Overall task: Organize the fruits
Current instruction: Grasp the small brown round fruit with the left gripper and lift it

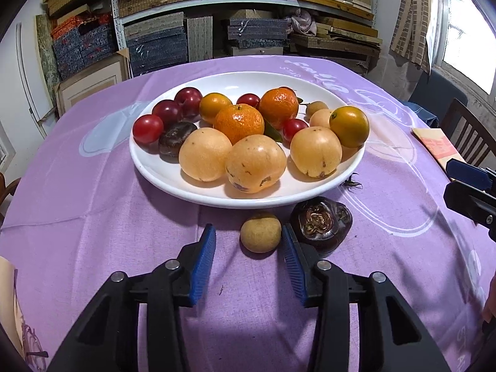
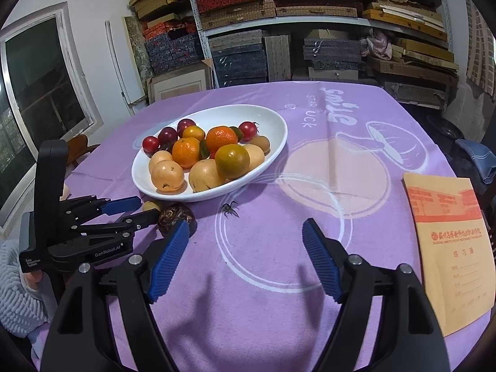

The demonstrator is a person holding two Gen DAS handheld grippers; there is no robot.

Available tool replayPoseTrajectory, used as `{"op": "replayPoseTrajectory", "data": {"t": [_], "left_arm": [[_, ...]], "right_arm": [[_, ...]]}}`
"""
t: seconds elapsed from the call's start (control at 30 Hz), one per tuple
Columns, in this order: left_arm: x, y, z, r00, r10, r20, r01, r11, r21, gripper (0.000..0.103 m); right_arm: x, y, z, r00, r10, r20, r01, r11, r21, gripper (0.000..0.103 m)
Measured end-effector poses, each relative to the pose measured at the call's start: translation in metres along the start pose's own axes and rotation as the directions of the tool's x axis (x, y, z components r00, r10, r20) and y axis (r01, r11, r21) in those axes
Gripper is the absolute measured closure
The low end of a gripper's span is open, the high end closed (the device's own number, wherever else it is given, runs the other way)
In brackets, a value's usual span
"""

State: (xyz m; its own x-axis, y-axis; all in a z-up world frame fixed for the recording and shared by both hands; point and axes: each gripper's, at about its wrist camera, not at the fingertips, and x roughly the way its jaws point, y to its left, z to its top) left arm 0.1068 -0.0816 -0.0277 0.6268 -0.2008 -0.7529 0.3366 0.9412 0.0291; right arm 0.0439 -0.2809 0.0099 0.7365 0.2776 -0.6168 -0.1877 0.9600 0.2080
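Observation:
A white plate (image 1: 186, 190) on the purple tablecloth holds mandarins (image 1: 238, 122), pale yellow round fruits (image 1: 255, 162), red plums (image 1: 148, 128) and small tan fruits. In front of the plate lie a small tan round fruit (image 1: 260, 232) and a dark brown fruit (image 1: 322, 223). My left gripper (image 1: 249, 232) is low over the cloth and open, straddling the tan fruit (image 2: 151, 206). Its right pad is almost against the fruit and its left pad stands clear. My right gripper (image 2: 246, 229) is open over bare cloth, to the right of the dark fruit (image 2: 175, 217), with nothing between its fingers.
A small green calyx (image 2: 229, 209) lies by the plate's near rim. A tan booklet (image 2: 449, 248) lies at the table's right edge, with a chair (image 1: 465, 130) beyond it. Shelves of boxes (image 1: 248, 15) fill the back wall. A grey sleeve (image 2: 12, 279) shows at far left.

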Motion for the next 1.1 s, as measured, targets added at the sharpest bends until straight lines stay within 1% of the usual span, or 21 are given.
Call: {"op": "replayPoseTrajectory", "data": {"t": [0.13, 0.3, 0.73, 0.8, 0.9, 0.97, 1.1], "left_arm": [[0.0, -0.002, 0.0, 1.0, 0.008, 0.005, -0.008, 1.0, 0.007, 0.059], [0.003, -0.003, 0.001, 1.0, 0.014, -0.006, -0.014, 1.0, 0.006, 0.059], [0.01, 0.0, 0.006, 1.0, 0.015, -0.023, -0.015, 1.0, -0.021, 0.059], [0.009, 0.003, 0.006, 1.0, 0.006, -0.02, -0.007, 0.999, -0.031, 0.068], [0.008, 0.005, 0.005, 1.0, 0.0, -0.013, 0.0, 0.999, -0.033, 0.073], [0.006, 0.004, 0.005, 1.0, -0.001, -0.007, 0.001, 1.0, -0.029, 0.075], [0.002, 0.005, -0.001, 1.0, 0.012, -0.004, -0.012, 1.0, -0.024, 0.076]], "right_arm": [[0.001, -0.001, 0.0, 1.0, 0.002, -0.006, -0.002, 1.0, 0.004, 0.028], [0.002, -0.001, 0.0, 1.0, 0.002, -0.007, -0.002, 1.0, 0.004, 0.028], [0.005, -0.001, -0.003, 1.0, 0.008, -0.016, -0.008, 1.0, 0.01, 0.028], [0.005, -0.001, -0.002, 1.0, 0.008, -0.015, -0.008, 1.0, 0.01, 0.028], [0.006, -0.003, -0.003, 1.0, 0.011, -0.012, -0.011, 1.0, 0.014, 0.028], [0.006, -0.003, -0.003, 1.0, 0.012, -0.013, -0.012, 1.0, 0.013, 0.028], [0.007, -0.003, -0.003, 1.0, 0.016, -0.014, -0.016, 1.0, 0.01, 0.028]]}}
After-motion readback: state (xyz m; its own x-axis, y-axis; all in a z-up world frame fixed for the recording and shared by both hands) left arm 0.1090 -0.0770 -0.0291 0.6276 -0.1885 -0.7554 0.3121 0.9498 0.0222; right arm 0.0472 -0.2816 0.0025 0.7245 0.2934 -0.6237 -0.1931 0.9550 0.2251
